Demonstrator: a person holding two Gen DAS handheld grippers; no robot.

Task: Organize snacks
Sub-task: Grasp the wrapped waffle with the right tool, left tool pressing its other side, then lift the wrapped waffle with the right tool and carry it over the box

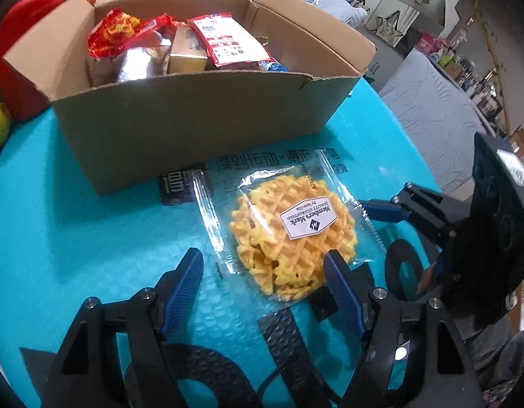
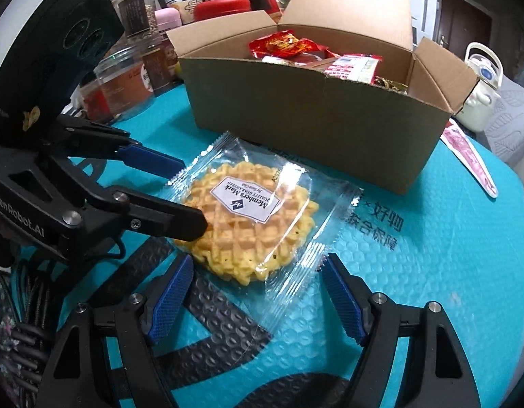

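The left tongs (image 1: pixel 263 265) are standing open over the turquoise bubble-wrap sheet (image 1: pixel 75 224) that is covering the bench, with nothing pressed between their blue pads. The waffle packet (image 1: pixel 289 234), a round yellow waffle sealed in clear wrap with a white label, is lying flat just ahead of them. The inner finger (image 1: pixel 340 282) is overlapping the packet's near edge, while the outer finger (image 1: pixel 185 272) is sitting apart from it over bare sheet.

The right tongs (image 2: pixel 258 272) are also standing open and gripping nothing. In their own view the same waffle packet (image 2: pixel 258 217) is lying directly ahead of the fingertips, with its clear wrap reaching into the gap between them. The left tongs (image 2: pixel 190 197) are coming in from the left of that view, one finger lying over the waffle's edge and the other lying along the packet's far corner; I cannot tell whether either is touching the wrap.

Beyond the packet, farther from both tongs, the open cardboard box (image 2: pixel 313 112) is standing on the sheet, holding red snack packs (image 2: pixel 285 46) and other wrapped items. Off to the right of the right tongs, past the box's corner, a pink sachet (image 2: pixel 473 163) is lying on the sheet. Jars (image 2: pixel 126 78) are standing behind the left tongs in that view.
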